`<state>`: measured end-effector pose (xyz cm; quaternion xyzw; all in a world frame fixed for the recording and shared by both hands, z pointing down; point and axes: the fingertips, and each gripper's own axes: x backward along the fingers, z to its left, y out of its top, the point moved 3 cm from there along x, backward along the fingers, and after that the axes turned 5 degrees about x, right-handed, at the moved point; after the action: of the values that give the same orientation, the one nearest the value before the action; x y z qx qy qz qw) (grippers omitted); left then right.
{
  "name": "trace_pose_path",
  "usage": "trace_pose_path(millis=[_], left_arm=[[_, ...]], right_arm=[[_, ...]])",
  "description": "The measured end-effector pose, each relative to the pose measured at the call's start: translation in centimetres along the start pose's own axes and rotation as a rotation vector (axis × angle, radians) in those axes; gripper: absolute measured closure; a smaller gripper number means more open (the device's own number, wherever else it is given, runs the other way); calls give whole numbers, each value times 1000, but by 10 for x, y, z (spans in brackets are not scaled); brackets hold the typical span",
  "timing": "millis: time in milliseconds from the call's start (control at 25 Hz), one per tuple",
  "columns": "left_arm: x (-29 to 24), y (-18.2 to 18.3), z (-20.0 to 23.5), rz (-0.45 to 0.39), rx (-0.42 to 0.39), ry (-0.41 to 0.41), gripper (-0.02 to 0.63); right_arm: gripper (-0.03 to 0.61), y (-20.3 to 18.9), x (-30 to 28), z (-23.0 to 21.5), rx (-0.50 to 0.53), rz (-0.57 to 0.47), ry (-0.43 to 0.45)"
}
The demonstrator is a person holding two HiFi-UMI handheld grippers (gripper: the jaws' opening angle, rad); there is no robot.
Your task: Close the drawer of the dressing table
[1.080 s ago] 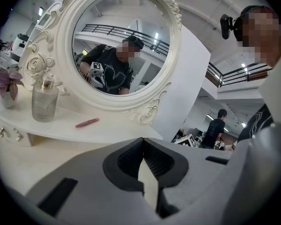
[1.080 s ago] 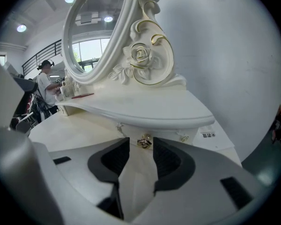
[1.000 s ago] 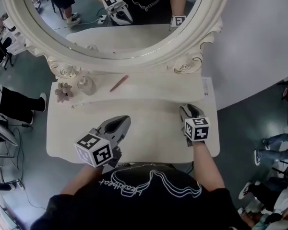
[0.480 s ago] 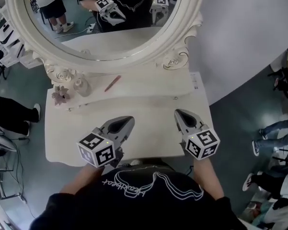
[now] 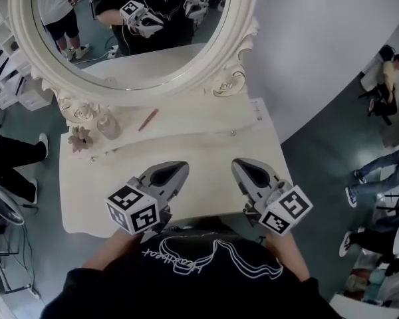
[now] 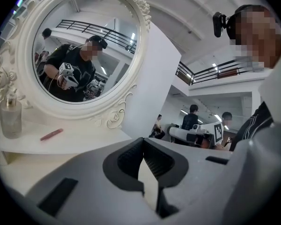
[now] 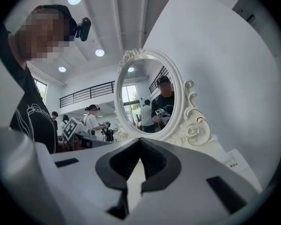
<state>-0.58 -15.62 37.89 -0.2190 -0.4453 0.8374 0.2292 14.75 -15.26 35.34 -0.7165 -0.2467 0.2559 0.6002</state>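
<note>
The white dressing table [image 5: 206, 148] stands below me with its oval mirror [image 5: 243, 52] behind it. No drawer front shows in any view; the table's front edge lies under my grippers and body. My left gripper [image 5: 165, 175] hovers over the front left of the top, shut, nothing between its pads. My right gripper [image 5: 241, 169] hangs over the front right, also shut and empty. Both point level toward the mirror. In the left gripper view the left gripper [image 6: 143, 142] has its pads touching, and so does the right gripper [image 7: 139, 142] in the right gripper view.
On the raised back shelf stand a glass bottle [image 5: 108, 125], a dried flower [image 5: 80, 138] and a pink pencil [image 5: 148, 119]; a paper tag [image 5: 256, 109] lies at the right. People stand around on the grey floor [image 5: 319, 178].
My right gripper has lifted away from the table's front right edge and come higher, toward the camera. The left gripper has risen a little. The table looks smaller and shifted left in view.
</note>
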Motion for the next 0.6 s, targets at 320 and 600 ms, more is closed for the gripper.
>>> trace_pose_path(millis=[320, 600], left_arm=[[-3, 1, -4, 6, -8, -22, 611], [-3, -2, 2, 20, 3, -22, 611]], right_arm=[[575, -10, 0, 2, -4, 21, -4], [575, -18, -9, 2, -12, 46, 1]])
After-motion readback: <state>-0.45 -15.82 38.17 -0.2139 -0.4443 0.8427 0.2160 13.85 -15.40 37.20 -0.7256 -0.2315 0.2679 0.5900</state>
